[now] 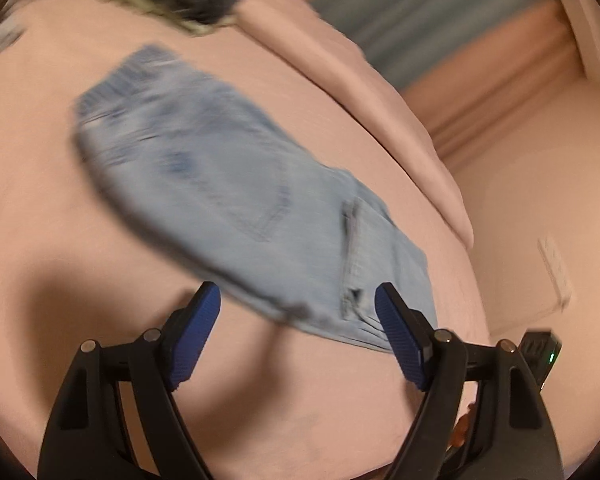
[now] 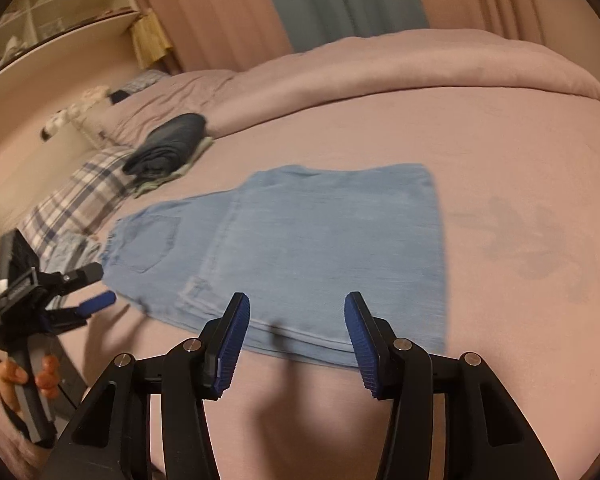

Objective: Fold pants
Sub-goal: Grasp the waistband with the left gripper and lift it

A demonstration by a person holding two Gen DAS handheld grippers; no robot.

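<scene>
Pants: one pair of light blue denim pants (image 2: 300, 248) is lying flat on the pink bed cover (image 2: 500, 152), folded lengthwise so the two legs are stacked into one long strip; one back pocket is facing up toward the waist end at the left of the right wrist view.
Pants in the left view: the same pair (image 1: 228, 184) is appearing blurred, running diagonally away from the gripper across the bed cover (image 1: 40, 184).
Left gripper: one left gripper (image 1: 298, 298) is standing with its two blue-padded fingers spread wide, nothing between the pads; the hem edge of the denim is lying just beyond the tips. In the right wrist view it (image 2: 102, 286) is sitting beside the waist end, a hand (image 2: 20, 376) wrapping its handle.
Right gripper: one right gripper (image 2: 296, 304) is hanging with its two fingers parted to a moderate gap, the pads clear of the cloth; the near long edge of the pants is lying just in front of them.
Other clothes: one stack of folded dark garments (image 2: 168, 144) is resting on the bed, near the far corner of the pants and apart from them.
Pillows: one plaid pillow (image 2: 80, 196) is lying at the left, beside that stack.
Duvet: one rolled-back pink duvet (image 2: 400, 68) is bunching along the far side of the bed.
</scene>
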